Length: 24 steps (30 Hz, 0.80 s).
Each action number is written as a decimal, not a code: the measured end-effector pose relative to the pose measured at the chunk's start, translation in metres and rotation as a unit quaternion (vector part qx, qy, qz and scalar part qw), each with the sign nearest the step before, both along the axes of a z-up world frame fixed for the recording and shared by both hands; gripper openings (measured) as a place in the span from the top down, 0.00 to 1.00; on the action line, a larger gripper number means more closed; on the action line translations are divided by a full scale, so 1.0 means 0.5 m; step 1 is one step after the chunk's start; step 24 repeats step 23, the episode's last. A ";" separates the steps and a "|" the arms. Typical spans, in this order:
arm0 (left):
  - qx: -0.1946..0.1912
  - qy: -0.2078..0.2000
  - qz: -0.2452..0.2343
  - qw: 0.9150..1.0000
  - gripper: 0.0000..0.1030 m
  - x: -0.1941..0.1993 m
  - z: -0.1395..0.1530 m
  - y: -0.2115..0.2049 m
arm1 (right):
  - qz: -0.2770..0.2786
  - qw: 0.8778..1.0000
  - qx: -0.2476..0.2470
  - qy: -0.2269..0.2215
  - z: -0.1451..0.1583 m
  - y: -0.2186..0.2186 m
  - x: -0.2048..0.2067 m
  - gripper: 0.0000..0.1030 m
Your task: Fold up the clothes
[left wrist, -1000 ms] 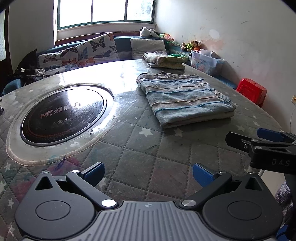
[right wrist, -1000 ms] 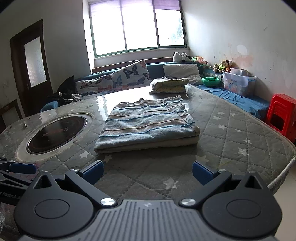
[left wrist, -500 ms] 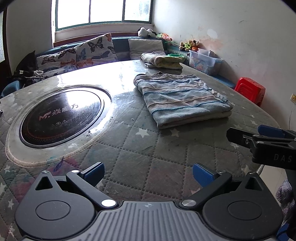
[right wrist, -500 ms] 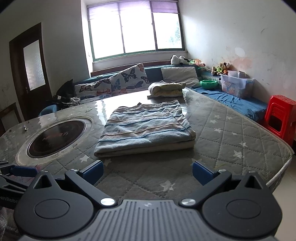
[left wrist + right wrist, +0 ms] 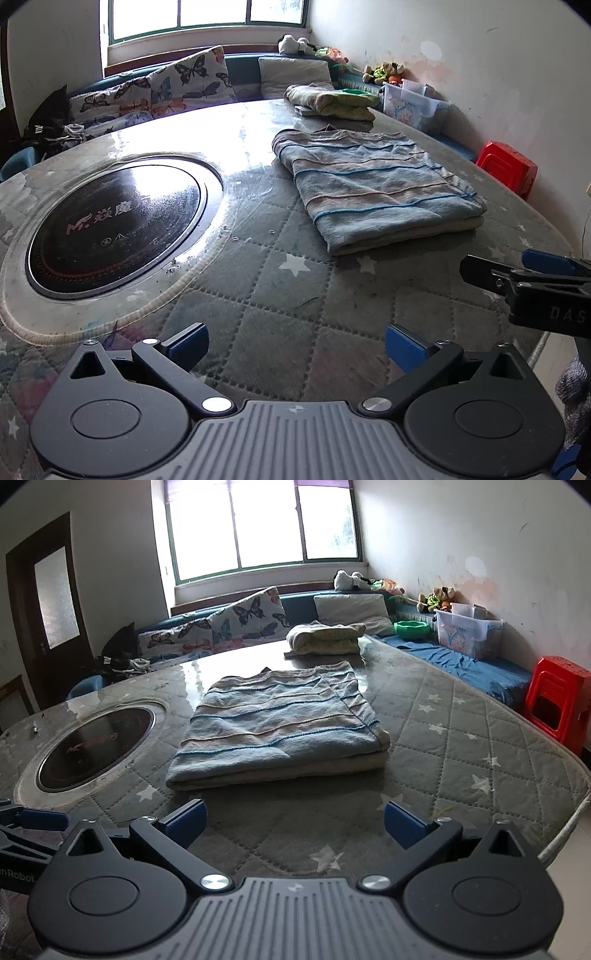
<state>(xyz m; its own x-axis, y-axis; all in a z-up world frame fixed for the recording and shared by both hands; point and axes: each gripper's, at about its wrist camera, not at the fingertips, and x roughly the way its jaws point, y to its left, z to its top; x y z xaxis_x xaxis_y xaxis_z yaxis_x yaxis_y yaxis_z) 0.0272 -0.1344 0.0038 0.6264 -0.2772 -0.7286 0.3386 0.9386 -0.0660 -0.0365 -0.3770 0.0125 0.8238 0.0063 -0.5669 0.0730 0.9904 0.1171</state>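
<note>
A folded blue-and-beige striped garment [image 5: 376, 188] [image 5: 277, 731] lies flat on the quilted table cover [image 5: 280, 295] [image 5: 443, 746]. A second folded yellowish garment [image 5: 328, 100] [image 5: 327, 638] rests at the table's far edge. My left gripper [image 5: 295, 349] hovers open over the near part of the table, nothing between its blue pads. My right gripper [image 5: 294, 823] is open too, held short of the striped garment's near edge. In the left wrist view the right gripper [image 5: 524, 273] pokes in from the right side.
A round black cooktop [image 5: 114, 225] [image 5: 96, 742] is set into the table's left half. Behind the table runs a bench with butterfly cushions [image 5: 243, 616]. A clear storage box [image 5: 467, 631] and a red stool [image 5: 557, 698] stand on the right by the wall.
Both grippers have drawn back a little from the striped garment and risen slightly. Both stay open and the garments have not moved.
</note>
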 end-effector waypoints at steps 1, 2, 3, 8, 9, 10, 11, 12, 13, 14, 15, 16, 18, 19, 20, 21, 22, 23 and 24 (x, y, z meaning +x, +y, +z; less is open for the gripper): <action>0.001 0.001 0.000 1.000 0.00 0.005 0.000 0.000 | 0.000 1.000 0.000 0.002 -0.001 0.000 0.005 0.00; 0.002 0.002 0.001 1.000 0.00 0.010 0.000 0.000 | 0.000 1.000 -0.001 0.005 -0.003 0.000 0.011 0.00; 0.003 0.003 0.001 1.000 0.00 0.015 0.000 -0.001 | 0.000 1.000 -0.002 0.008 -0.005 0.000 0.017 0.00; 0.006 0.007 0.001 1.000 0.00 0.038 -0.001 -0.003 | 0.000 1.000 0.000 0.017 -0.012 -0.002 0.040 0.00; 0.007 0.008 0.000 1.000 0.00 0.042 -0.002 -0.004 | -0.001 1.000 0.000 0.019 -0.013 -0.003 0.044 0.00; 0.008 0.009 0.000 1.000 0.00 0.046 -0.002 -0.005 | -0.002 1.000 0.000 0.020 -0.014 -0.004 0.048 0.00; 0.008 0.010 0.000 1.000 0.00 0.050 -0.002 -0.005 | -0.002 1.000 0.001 0.022 -0.014 -0.005 0.052 0.00; 0.009 0.011 0.000 1.000 0.00 0.054 -0.002 -0.006 | -0.003 1.000 0.000 0.023 -0.015 -0.006 0.055 0.00; 0.009 0.011 0.000 1.000 0.00 0.057 -0.001 -0.007 | -0.004 1.000 0.000 0.023 -0.015 -0.006 0.059 0.00; 0.010 0.011 -0.001 1.000 0.00 0.059 -0.001 -0.008 | -0.004 1.000 0.001 0.023 -0.015 -0.008 0.061 0.00; 0.010 0.012 -0.001 1.000 0.00 0.062 0.000 -0.009 | -0.004 1.000 0.001 0.024 -0.015 -0.009 0.063 0.00; 0.011 0.012 -0.001 1.000 0.00 0.065 0.001 -0.010 | -0.005 1.000 0.002 0.024 -0.015 -0.010 0.065 0.00; 0.012 0.012 -0.002 1.000 0.00 0.071 0.002 -0.013 | -0.005 1.000 0.002 0.025 -0.015 -0.012 0.070 0.00; 0.011 0.013 -0.002 1.000 0.00 0.073 0.002 -0.013 | -0.006 1.000 0.002 0.027 -0.016 -0.012 0.072 0.00; 0.011 0.013 -0.003 1.000 0.00 0.075 0.002 -0.014 | -0.006 1.000 0.002 0.028 -0.017 -0.013 0.074 0.00; 0.011 0.014 -0.003 1.000 0.00 0.077 0.002 -0.015 | -0.006 1.000 0.002 0.029 -0.018 -0.014 0.076 0.00; 0.012 0.014 -0.003 1.000 0.00 0.080 0.001 -0.016 | -0.007 1.000 0.002 0.030 -0.019 -0.014 0.078 0.00; 0.012 0.015 -0.003 1.000 0.00 0.082 0.001 -0.017 | -0.007 0.999 0.002 0.032 -0.019 -0.015 0.080 0.00; 0.012 0.015 -0.003 1.000 0.00 0.082 0.001 -0.017 | -0.007 0.999 0.002 0.032 -0.019 -0.015 0.080 0.00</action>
